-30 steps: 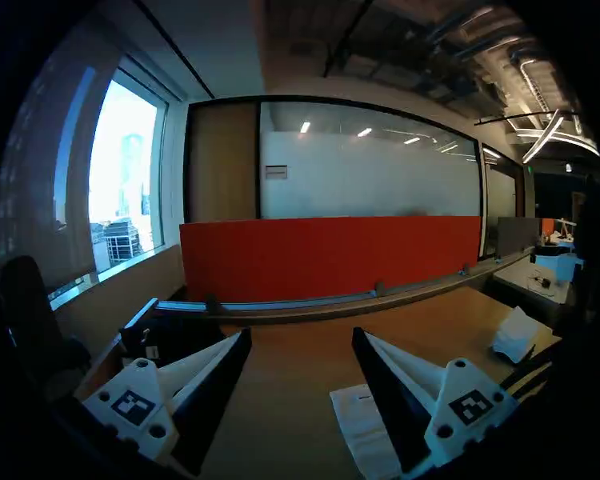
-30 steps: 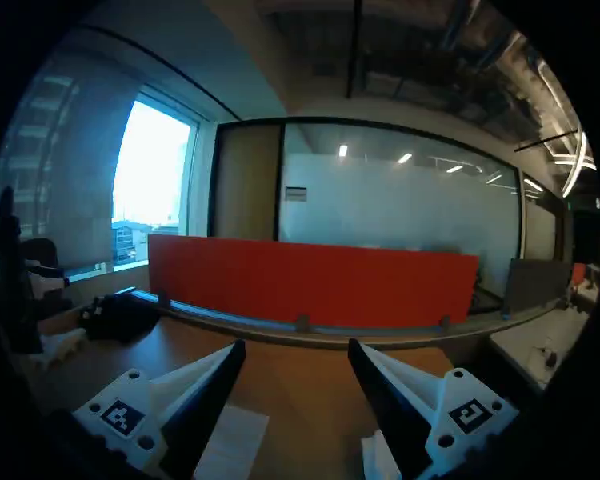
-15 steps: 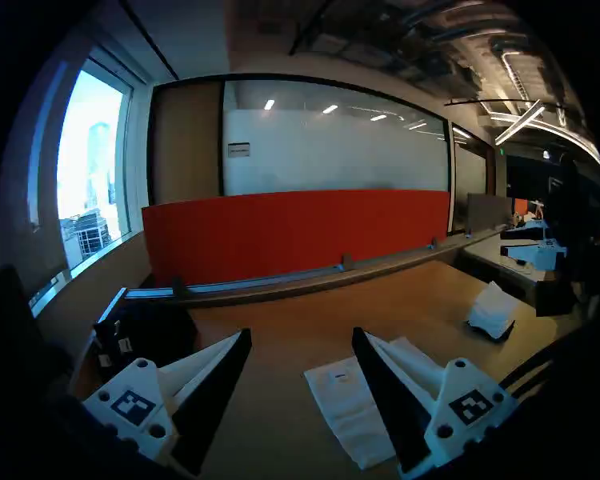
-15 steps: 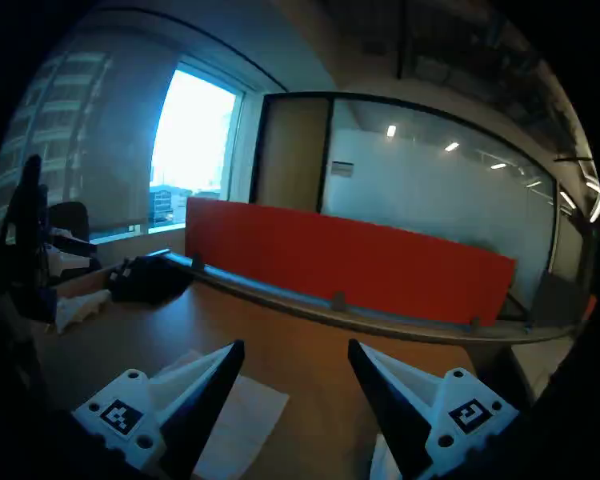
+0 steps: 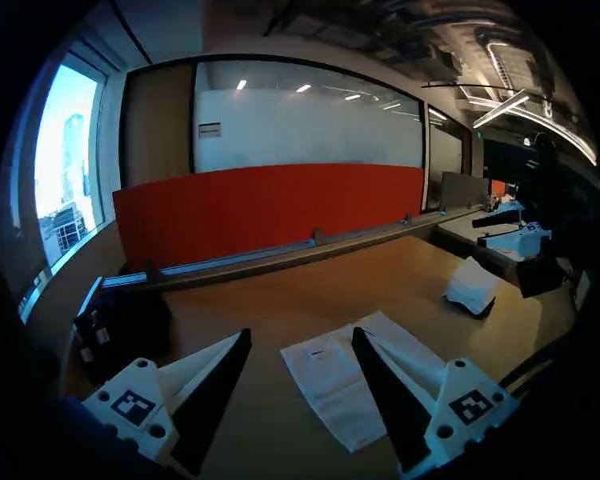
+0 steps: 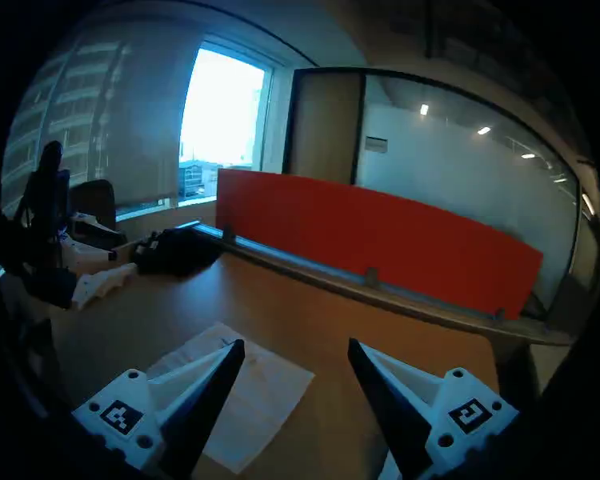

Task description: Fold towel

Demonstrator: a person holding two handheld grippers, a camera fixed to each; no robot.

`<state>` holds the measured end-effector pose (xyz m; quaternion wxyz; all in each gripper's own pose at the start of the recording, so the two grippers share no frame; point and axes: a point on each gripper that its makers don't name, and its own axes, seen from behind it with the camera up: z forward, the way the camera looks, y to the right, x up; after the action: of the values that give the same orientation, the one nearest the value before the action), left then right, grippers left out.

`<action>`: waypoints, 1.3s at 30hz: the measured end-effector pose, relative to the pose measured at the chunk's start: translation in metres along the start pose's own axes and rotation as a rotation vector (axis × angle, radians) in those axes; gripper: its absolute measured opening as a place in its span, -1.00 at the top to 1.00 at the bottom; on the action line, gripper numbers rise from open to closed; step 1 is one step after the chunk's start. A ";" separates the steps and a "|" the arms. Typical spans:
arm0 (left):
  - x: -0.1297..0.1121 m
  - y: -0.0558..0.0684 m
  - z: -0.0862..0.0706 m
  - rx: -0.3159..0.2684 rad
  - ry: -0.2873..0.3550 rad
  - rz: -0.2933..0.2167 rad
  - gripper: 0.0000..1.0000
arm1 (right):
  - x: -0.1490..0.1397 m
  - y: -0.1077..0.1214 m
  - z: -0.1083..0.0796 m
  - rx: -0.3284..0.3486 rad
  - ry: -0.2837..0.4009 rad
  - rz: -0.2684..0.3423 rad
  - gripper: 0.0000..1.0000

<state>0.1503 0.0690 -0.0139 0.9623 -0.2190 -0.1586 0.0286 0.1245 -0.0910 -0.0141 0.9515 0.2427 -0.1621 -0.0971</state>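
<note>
Left gripper view. The left gripper (image 5: 300,331) is showing two wedge-shaped fingers (image 5: 208,384), white plastic outside and black on the inner faces. Each is carrying one square black-and-white marker. The jaws are standing wide apart and are gripping nothing. One towel (image 5: 332,380) is lying flat on the table (image 5: 316,292), a thin white rectangle with a small tag near its far edge. It is reaching from the gap between the fingers to under the finger on the view's right, which is covering part of it; contact cannot be told. The table is showing a smooth brown wood-look top. One folded white bundle (image 5: 470,286) is sitting well apart on the right, and one soft black bag (image 5: 120,328) is resting at the far left. One red partition (image 5: 268,208), flat and matte, is running along the table's far edge.

Right gripper view. The right gripper (image 6: 295,342), of the same two-finger build, is likewise spread open and empty. The same towel (image 6: 252,392) is lying on the table (image 6: 300,308), partly under the finger on the view's left and extending into the gap. The black bag (image 6: 176,248) and the red partition (image 6: 380,240) are lying beyond it.
</note>
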 end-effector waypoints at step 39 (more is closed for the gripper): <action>-0.147 0.050 0.034 -0.110 -0.209 0.027 -0.86 | -0.145 -0.046 0.028 0.115 -0.185 -0.043 -1.00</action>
<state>0.0005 0.1101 -0.0491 0.9265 -0.2695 -0.2566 0.0557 -0.0254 -0.1048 -0.0513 0.9147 0.2902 -0.2494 -0.1302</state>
